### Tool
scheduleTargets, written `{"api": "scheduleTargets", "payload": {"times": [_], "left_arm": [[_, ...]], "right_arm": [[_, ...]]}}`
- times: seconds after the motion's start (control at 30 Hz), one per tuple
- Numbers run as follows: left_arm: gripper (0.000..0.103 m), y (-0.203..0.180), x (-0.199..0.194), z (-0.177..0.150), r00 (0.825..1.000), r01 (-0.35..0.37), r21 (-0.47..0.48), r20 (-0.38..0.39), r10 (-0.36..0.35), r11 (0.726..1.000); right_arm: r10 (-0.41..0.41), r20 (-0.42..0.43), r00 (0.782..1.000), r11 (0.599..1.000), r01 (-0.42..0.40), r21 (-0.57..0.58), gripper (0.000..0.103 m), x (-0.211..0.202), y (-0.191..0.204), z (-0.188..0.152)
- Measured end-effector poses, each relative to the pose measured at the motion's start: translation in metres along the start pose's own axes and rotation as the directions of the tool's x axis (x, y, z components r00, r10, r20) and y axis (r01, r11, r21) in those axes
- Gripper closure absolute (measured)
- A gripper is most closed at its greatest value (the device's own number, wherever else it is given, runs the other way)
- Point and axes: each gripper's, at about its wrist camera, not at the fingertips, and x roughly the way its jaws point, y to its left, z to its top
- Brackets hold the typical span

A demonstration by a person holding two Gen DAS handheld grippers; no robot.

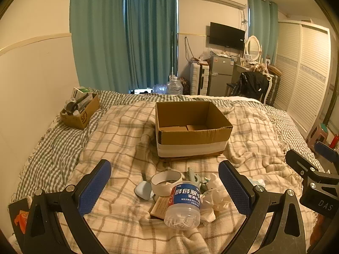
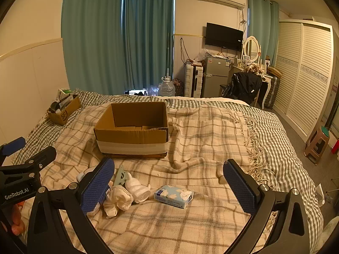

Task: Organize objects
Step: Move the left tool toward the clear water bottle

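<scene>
An open, nearly empty cardboard box (image 1: 190, 127) (image 2: 133, 129) stands on the plaid blanket. In front of it lies a small pile: a clear plastic bottle with a blue label (image 1: 184, 205), a white tape roll (image 1: 166, 182), a pale blue object (image 1: 143, 190), a green clip (image 2: 120, 175), a crumpled cloth (image 2: 116, 201), a white figurine (image 2: 137, 188) and a tissue pack (image 2: 173, 195). My left gripper (image 1: 165, 188) is open, with the bottle and tape roll between its fingers. My right gripper (image 2: 169, 182) is open above the tissue pack.
A smaller cardboard box (image 1: 81, 111) full of items sits at the bed's far left by the wall. Beyond the bed are curtains, a fridge (image 1: 220, 75), a chair with a black jacket (image 1: 252, 84) and a wardrobe. A stool (image 2: 316, 142) stands on the floor at right.
</scene>
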Motion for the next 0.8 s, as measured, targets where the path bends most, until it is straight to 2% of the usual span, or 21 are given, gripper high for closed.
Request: {"api": "scheduleTargets", "payload": {"times": [0.8], "left_arm": [[0.000,-0.001,-0.005,-0.004,1.000,0.012,-0.015,-0.010,-0.012,1.000]], "right_arm": [[-0.004,0.015,1.000,1.000,0.004,-0.010,0.000,-0.011,0.000,0.000]]}}
